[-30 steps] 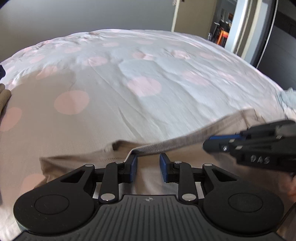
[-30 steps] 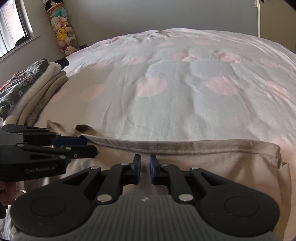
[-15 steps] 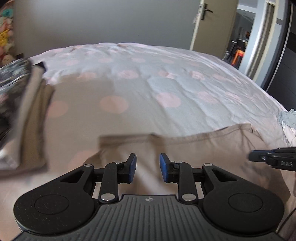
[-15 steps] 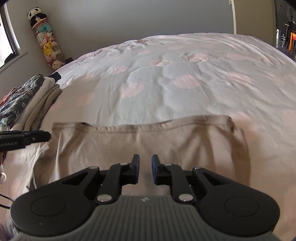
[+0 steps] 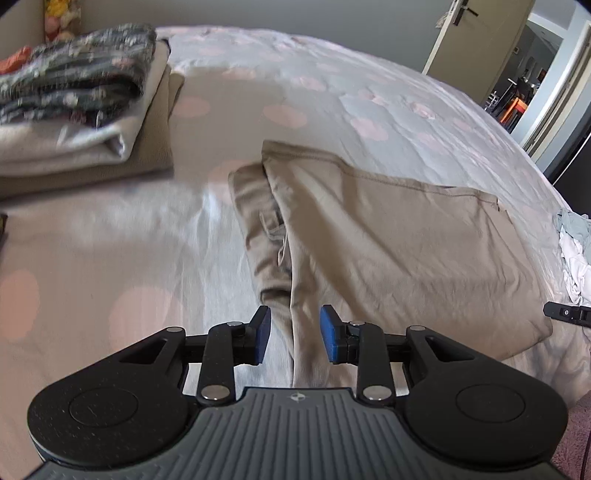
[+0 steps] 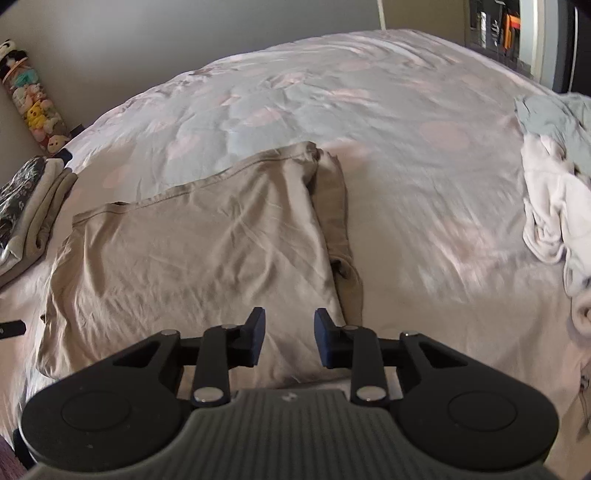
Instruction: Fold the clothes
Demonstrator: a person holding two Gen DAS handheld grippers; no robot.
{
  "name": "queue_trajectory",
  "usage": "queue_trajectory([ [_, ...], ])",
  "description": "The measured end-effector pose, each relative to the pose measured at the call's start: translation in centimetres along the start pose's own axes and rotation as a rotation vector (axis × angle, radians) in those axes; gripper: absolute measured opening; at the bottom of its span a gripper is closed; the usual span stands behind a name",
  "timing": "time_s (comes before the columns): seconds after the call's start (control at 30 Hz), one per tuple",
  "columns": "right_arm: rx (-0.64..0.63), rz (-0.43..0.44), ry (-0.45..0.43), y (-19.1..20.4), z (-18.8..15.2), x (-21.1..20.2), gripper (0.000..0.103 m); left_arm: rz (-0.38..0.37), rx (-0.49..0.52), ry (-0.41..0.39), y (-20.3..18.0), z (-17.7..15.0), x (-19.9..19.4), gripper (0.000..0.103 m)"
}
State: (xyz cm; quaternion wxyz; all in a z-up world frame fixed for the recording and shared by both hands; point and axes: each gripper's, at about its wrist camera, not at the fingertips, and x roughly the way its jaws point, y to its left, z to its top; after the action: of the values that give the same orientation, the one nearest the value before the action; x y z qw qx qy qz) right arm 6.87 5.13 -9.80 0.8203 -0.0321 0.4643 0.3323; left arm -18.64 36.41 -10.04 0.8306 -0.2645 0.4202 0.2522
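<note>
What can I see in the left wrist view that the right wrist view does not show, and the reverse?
Only the left wrist view shows the open door and the top of the folded stack. Only the right wrist view shows the column of plush toys and most of the unfolded pile. Both show the beige shirt lying folded on the dotted bed cover, with neither gripper holding it.

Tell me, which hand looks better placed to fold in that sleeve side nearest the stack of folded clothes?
Probably the left. The left tool sits right over the beige shirt edge with the sleeve beside the folded stack, jaws opening, nothing gripped. The right tool is over the opposite edge, near the unfolded laundry pile.
</note>
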Motion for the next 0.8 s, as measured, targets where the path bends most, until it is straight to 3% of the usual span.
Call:
queue_trajectory([
  [0.13,0.244,0.016,0.029,-4.0,0.0,0.3,0.037,-0.021,-0.076,0.105,1.2,-0.8,2.0,0.037],
  [0.23,0.369,0.044,0.02,-5.9,-0.3,0.0,0.037,-0.041,-0.138,0.135,2.1,-1.3,2.7,0.037],
  [0.37,0.331,0.019,0.019,-4.9,-0.3,0.1,0.037,-0.075,-0.167,0.146,2.6,-1.4,3.0,0.037],
  [0.5,0.301,-0.046,0.103,-4.4,-0.4,1.8,0.037,-0.087,-0.191,0.184,2.9,-1.5,3.8,0.037],
  [0.53,0.301,-0.053,0.119,-4.4,-0.4,2.2,0.036,-0.092,-0.192,0.185,2.9,-1.5,3.9,0.037],
  [0.57,0.297,-0.054,0.126,-4.4,-0.5,2.4,0.028,-0.097,-0.189,0.185,2.8,-1.5,3.9,0.037],
  [0.63,0.278,-0.053,0.128,-4.2,-0.5,2.4,0.008,-0.134,-0.171,0.19,2.4,-1.6,3.9,0.014],
  [0.67,0.27,-0.059,0.115,-4.1,-0.5,2.0,0.008,-0.155,-0.159,0.19,2.1,-1.7,3.8,0.004],
  [0.8,0.242,-0.087,0.063,-3.6,-0.6,0.9,0.006,-0.072,-0.121,0.159,1.5,-1.7,2.6,0.0],
])
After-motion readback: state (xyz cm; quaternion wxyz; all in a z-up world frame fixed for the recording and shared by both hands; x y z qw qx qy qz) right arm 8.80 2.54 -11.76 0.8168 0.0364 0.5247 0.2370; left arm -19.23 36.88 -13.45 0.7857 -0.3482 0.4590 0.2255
